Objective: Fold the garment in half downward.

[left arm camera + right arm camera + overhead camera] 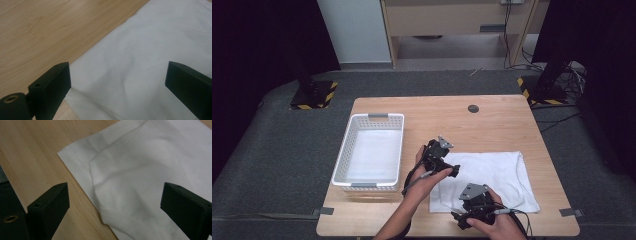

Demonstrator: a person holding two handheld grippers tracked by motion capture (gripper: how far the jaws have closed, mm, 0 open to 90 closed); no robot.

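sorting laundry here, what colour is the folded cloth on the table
White, plain; the cloth shows best in the right gripper view.

The tabletop [492, 125] is pale wood with a smooth, satin grain. At its four o'clock lies a white cloth [497, 175], soft, matt cotton with stitched hems. The basket [343, 150] at nine o'clock is white perforated plastic. Each tool's jaws are matt black plastic.

The cloth [492, 177] at the near right of the table is plain white, with white stitching along its hems. The table [492, 122] is light wood with a visible grain and a small dark round cap [473, 108] near its far edge. The basket [371, 151] at the left is white. Both grippers [455, 171] [460, 220] are black with grey plates. The floor stands [313, 95] carry yellow-and-black stripes.
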